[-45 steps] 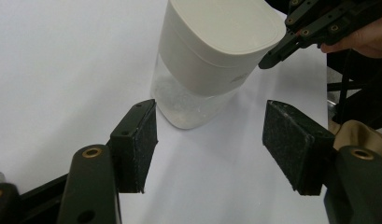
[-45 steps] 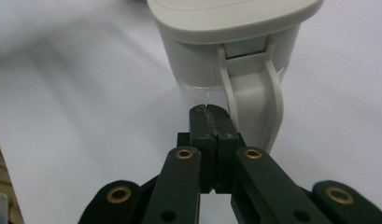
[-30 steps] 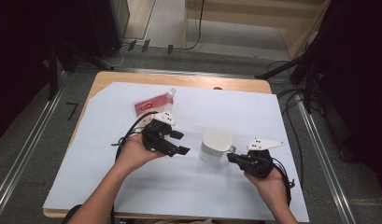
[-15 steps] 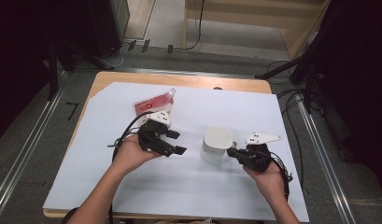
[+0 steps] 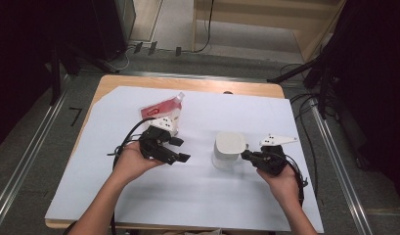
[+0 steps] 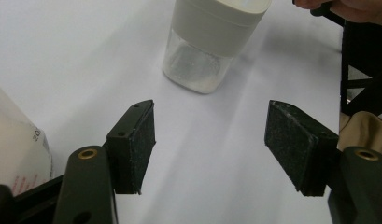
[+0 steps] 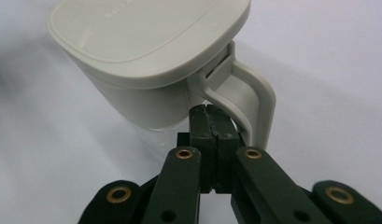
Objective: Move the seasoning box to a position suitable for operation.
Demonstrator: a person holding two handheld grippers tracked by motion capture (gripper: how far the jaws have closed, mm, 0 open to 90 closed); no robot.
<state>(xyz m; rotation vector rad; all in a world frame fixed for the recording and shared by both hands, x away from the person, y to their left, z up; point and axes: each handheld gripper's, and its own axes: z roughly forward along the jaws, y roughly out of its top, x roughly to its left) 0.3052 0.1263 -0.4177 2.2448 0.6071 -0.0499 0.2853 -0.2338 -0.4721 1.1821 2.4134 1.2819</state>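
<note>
Landmark: the white lidded jug (image 5: 229, 150), upright near the middle of the counter (image 5: 139, 205) on its white sheet. Left of the jug and well apart from it, the left gripper (image 5: 179, 149) is wide open with nothing between its pads; the jaws have just been closing slightly. A red-and-white pouch (image 5: 161, 109) lies behind that gripper. Immediately right of the jug, the right gripper (image 7: 211, 122) is fully closed, pads together, tips inside the handle loop (image 7: 254, 109).

White lidded jug (image 5: 229, 150) with side handle, upright mid-table, clear lower body, lid on.
</note>
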